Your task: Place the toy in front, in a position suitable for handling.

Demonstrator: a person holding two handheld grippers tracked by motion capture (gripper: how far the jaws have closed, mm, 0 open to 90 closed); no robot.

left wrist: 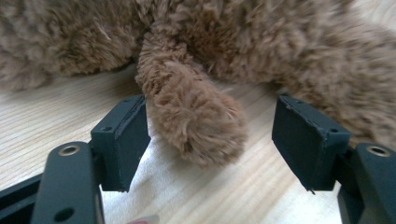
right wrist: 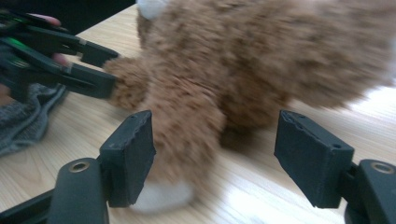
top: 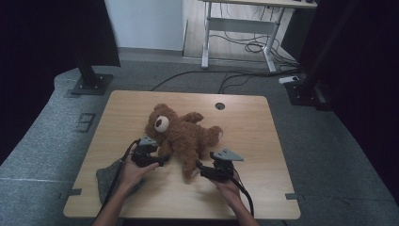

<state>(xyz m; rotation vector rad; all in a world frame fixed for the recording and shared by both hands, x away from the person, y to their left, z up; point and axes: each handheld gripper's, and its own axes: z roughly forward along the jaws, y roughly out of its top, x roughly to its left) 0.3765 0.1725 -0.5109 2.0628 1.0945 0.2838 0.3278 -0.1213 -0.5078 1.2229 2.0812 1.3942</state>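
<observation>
Lying sprawled at the middle of the light wooden desk (top: 244, 155) is the brown plush teddy bear (top: 181, 136), white muzzle turned toward ten o'clock, limbs spread. Left hand (top: 134, 172) comes in from seven o'clock, forearm angled up toward the toy, wrist low over the wood, and the left gripper (top: 149, 157) points toward three o'clock at a furry paw. In the left gripper view that paw (left wrist: 196, 126) sits between the fingers (left wrist: 123, 140); one pad brushes the fur, the other stands clear, so the jaws are open and nothing is clamped. Right hand (top: 228, 186) rises from five o'clock, and the right gripper (top: 207, 170) aims toward ten o'clock at the bear's white-soled leg (right wrist: 187, 140). Its fingers are spread wide too; the leg lies just beside one pad, with a gap to the other. A grey knitted cloth (top: 109, 176) lies at the left forearm, at seven o'clock on the desk.
</observation>
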